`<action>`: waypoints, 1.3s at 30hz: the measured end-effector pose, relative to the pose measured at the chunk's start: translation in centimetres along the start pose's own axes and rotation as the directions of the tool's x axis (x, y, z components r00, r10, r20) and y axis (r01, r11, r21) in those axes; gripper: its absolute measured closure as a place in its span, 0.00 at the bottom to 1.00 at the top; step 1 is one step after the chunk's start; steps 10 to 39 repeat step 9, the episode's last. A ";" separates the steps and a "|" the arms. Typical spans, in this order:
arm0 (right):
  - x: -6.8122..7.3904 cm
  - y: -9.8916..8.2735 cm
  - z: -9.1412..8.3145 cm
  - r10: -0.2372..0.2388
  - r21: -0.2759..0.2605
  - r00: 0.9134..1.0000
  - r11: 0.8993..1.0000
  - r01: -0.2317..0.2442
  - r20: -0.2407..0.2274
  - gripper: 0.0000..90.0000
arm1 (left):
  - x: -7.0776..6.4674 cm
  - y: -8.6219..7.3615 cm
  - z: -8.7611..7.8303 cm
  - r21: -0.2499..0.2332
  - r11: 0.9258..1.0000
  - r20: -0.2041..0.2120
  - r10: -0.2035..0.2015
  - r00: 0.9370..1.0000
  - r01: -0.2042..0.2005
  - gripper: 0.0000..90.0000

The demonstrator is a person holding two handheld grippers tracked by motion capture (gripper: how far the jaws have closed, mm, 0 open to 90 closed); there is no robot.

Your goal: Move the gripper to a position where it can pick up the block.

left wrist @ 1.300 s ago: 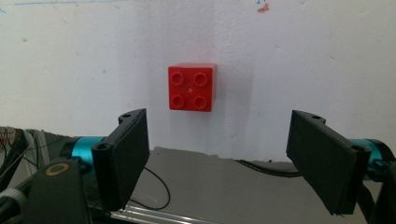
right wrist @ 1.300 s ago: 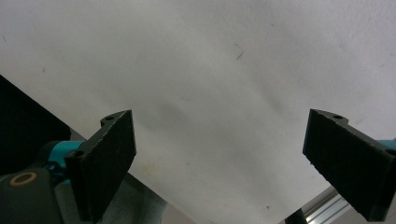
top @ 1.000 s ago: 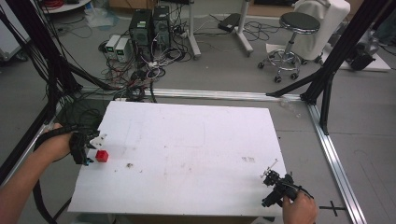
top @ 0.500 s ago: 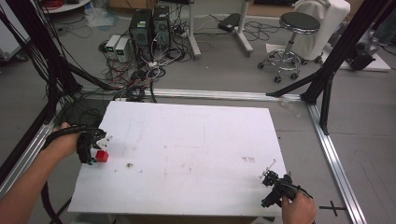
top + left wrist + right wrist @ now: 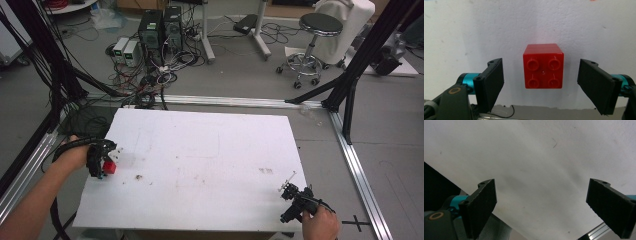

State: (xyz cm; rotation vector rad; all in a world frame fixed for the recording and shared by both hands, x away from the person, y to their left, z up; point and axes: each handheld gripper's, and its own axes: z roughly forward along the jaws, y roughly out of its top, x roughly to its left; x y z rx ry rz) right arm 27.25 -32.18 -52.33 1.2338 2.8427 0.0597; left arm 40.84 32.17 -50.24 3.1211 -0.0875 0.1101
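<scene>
A red four-stud brick (image 5: 543,66) (image 5: 109,167) lies on the white table near its left edge. My left gripper (image 5: 541,80) (image 5: 100,161) hangs over it, open, with a jaw on each side of the brick and a gap to both. My right gripper (image 5: 541,205) (image 5: 295,200) is at the table's front right corner, open, with nothing between its jaws but the white surface.
The white table top (image 5: 210,150) carries a few small dark specks (image 5: 138,177) just right of the brick. Black frame posts (image 5: 350,75) and aluminium rails (image 5: 357,170) flank the table. Computers and cables (image 5: 155,35) and a stool (image 5: 312,30) stand on the floor beyond.
The left gripper has come down over the red brick and now straddles it. The right gripper has barely moved.
</scene>
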 end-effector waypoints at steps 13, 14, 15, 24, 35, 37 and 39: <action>0.0 0.0 -0.1 0.001 -0.002 1.000 1.000 -0.001 0.000 0.10 | -0.1 0.0 0.2 0.005 1.000 0.006 -0.002 1.000 0.002 0.24; 0.0 0.0 -0.1 0.001 -0.002 1.000 1.000 -0.001 0.000 0.10 | -0.1 0.0 0.2 0.005 1.000 0.006 -0.002 1.000 0.002 0.24; 0.0 0.0 -0.1 0.001 -0.002 1.000 1.000 -0.001 0.000 0.10 | -0.1 0.0 0.2 0.005 1.000 0.006 -0.002 1.000 0.002 0.24; 0.0 0.0 -0.1 0.001 -0.002 1.000 1.000 -0.001 0.000 0.10 | -0.1 0.0 0.2 0.005 1.000 0.006 -0.002 1.000 0.002 0.24; 0.0 0.0 -0.1 0.001 -0.002 1.000 1.000 -0.001 0.000 0.10 | -0.1 0.0 0.2 0.005 1.000 0.006 -0.002 1.000 0.002 0.24; 0.0 0.0 -0.1 0.001 -0.002 1.000 1.000 -0.001 0.000 0.10 | -0.1 0.0 0.2 0.005 1.000 0.006 -0.002 1.000 0.002 0.24; 0.0 0.0 -0.1 0.001 -0.002 1.000 1.000 -0.001 0.000 0.10 | -0.1 0.0 0.2 0.005 1.000 0.006 -0.002 1.000 0.002 0.24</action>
